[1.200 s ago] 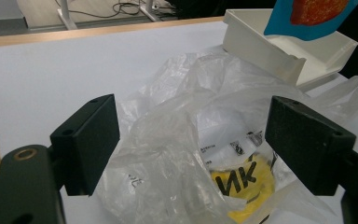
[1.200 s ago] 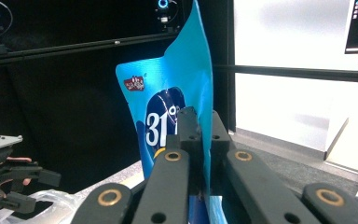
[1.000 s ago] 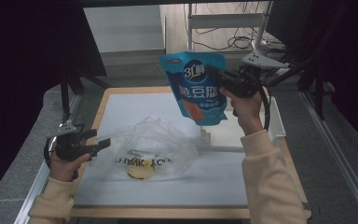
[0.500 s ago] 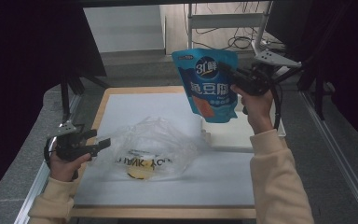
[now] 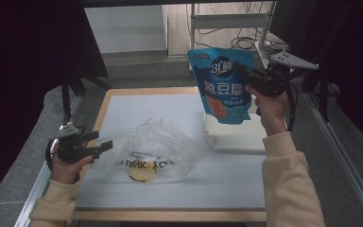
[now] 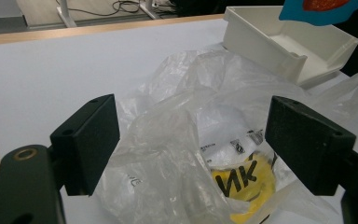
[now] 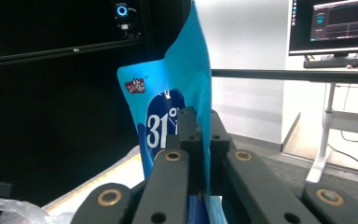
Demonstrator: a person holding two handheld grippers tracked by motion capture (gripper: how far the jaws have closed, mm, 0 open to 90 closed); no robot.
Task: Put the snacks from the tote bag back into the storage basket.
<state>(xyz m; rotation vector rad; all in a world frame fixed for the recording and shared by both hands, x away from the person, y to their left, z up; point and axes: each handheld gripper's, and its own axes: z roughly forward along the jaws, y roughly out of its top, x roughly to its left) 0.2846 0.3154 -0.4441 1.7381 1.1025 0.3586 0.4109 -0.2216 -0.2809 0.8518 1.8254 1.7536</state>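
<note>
High view: blue pouch (image 5: 223, 85), white lettering, orange patch, pinched in right tool (image 5: 246, 75).

Glossy blue pouch (image 5: 223, 85); crinkled clear plastic bag (image 5: 157, 149).

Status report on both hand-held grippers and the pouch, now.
Right hand-held gripper shut on blue pouch, held above white tray. Left hand-held gripper open around clear plastic bag. Nothing blocking.

We saw the blue pouch (image 5: 223, 85) hanging upright above the white tray (image 5: 236, 135); the clear plastic bag (image 5: 153, 149) lay crumpled, perhaps holding something yellow.
</note>
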